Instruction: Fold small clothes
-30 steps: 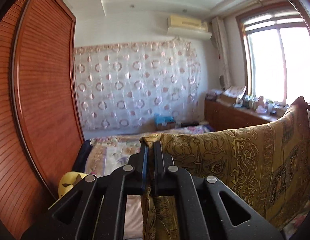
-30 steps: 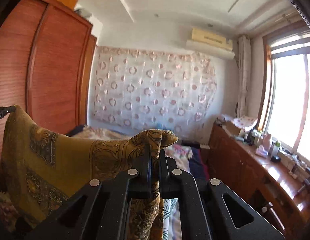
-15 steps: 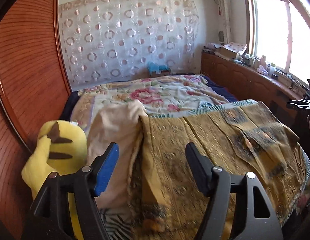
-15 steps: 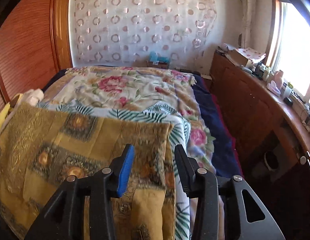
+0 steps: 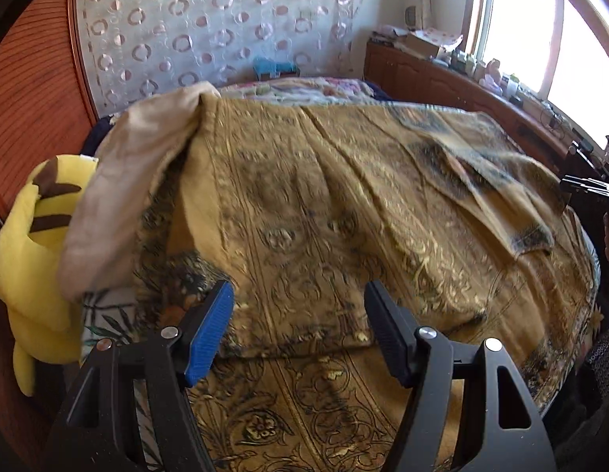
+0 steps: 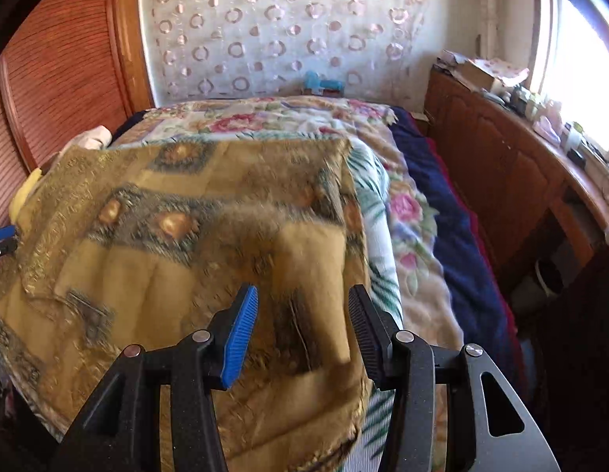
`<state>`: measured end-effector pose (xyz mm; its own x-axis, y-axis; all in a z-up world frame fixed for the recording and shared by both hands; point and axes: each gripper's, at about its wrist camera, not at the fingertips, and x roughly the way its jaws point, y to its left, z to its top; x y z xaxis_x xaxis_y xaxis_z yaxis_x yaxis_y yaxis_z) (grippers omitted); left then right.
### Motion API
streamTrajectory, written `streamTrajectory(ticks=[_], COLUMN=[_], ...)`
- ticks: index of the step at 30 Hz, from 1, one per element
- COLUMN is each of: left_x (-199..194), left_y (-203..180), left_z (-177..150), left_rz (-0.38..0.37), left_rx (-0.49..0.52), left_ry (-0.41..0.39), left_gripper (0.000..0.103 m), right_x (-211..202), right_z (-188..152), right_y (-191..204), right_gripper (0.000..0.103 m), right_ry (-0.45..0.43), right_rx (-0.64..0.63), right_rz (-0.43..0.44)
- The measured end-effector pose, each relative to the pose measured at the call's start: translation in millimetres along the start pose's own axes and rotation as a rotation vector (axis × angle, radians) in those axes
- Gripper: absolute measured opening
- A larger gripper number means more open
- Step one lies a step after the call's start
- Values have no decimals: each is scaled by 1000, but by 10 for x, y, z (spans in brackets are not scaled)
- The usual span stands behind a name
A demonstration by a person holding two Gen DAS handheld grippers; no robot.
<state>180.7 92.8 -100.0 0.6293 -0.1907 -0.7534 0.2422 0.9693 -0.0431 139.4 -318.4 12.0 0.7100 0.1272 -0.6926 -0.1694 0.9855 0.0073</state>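
Looking from the left wrist:
Left gripper (image 5: 298,314): jaws stood spread, nothing pinched, above the near part of the cloth.
Cloth (image 5: 344,204): a yellow-brown patterned piece lay spread across the near end of the bed, its far part doubled back over the near part, with a folded flap near the bed's right edge.
Pale garment (image 5: 135,181): draped over the cloth's far left corner, by the bed's left edge.
Yellow plush toy (image 5: 33,255): sat at the bed's left edge, beside the pale garment.
Right gripper (image 5: 587,188): only partly seen past the cloth's right side.

Looking from the right wrist:
Right gripper (image 6: 302,314): jaws stood parted, gripping nothing, over the cloth's near right corner.
Cloth (image 6: 178,236): lay on the floral bedspread (image 6: 406,212), its right edge short of the bed's right edge.
Cabinet (image 6: 501,165): stood alongside the bed's right edge.
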Motion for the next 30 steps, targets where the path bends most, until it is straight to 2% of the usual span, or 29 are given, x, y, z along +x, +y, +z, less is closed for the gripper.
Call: streamTrajectory(ticks=[7, 8, 10, 12, 14, 17, 21, 30], left_x=[101, 105, 120, 121, 117, 116, 123, 116], left_y=[-57, -70, -114, -97, -93, -94, -92, -89], left_z=[-41, -37, -27, -31, -31, -34, -26, -31], left_rz=[30, 36, 42, 37, 37, 37, 38, 38], left_rx=[25, 37, 51, 45, 46, 46, 47, 49], left_ry=[22, 26, 30, 32, 32, 32, 32, 33], left_gripper=[71, 75, 77, 78, 79, 79, 79, 79], right_x=[-24, -24, -11, 30, 31, -5, 31, 61], right_z=[-162, -157, -184, -163, -148, -162, -273, -325], right_y=[-24, -23, -11, 13, 58, 136, 178, 168], right_gripper=[48, 43, 39, 25, 16, 15, 15, 15], right_ry=[15, 16, 15, 14, -10, -30, -15, -18], right_rx=[34, 35, 35, 37, 39, 36, 48, 55], right_rz=[18, 20, 17, 29, 44, 83, 18, 5])
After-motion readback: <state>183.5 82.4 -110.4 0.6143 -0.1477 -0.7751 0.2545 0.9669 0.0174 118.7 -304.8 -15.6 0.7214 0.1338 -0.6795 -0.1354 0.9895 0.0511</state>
